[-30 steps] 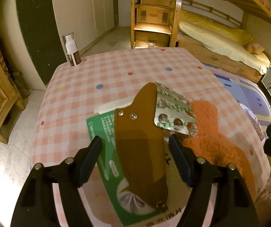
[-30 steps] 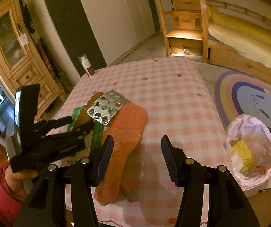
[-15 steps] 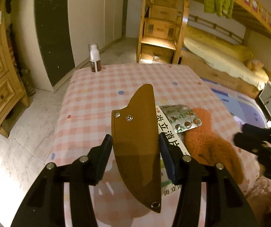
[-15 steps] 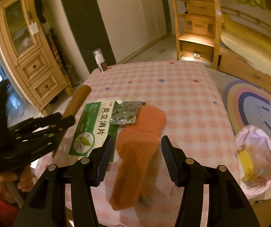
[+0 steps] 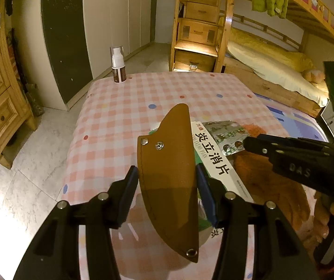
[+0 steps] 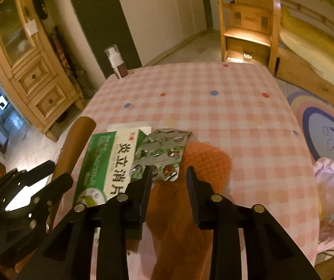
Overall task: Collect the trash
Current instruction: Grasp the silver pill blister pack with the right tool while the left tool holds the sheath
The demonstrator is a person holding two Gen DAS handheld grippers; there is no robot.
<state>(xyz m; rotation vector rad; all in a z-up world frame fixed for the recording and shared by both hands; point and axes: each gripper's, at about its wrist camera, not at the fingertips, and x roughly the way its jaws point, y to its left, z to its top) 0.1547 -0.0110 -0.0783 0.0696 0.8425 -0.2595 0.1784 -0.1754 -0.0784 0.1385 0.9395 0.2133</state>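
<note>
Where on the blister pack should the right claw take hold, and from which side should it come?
Grip the near edge of the blister pack, coming in low from the person's side. The pack is a thin flat sheet lying partly on the box and partly on the orange cloth. That edge is propped on the soft cloth, so a finger can probably slip beneath. The right claw is already open just before it.

Left tool clamped on a brown leather sheath, raised above the pink checked worktop. Just beyond, a green-and-white medicine box, a foil blister pack and an orange sock. Right tool reaching to the blister pack. Spray bottle upright at the far corner.
</note>
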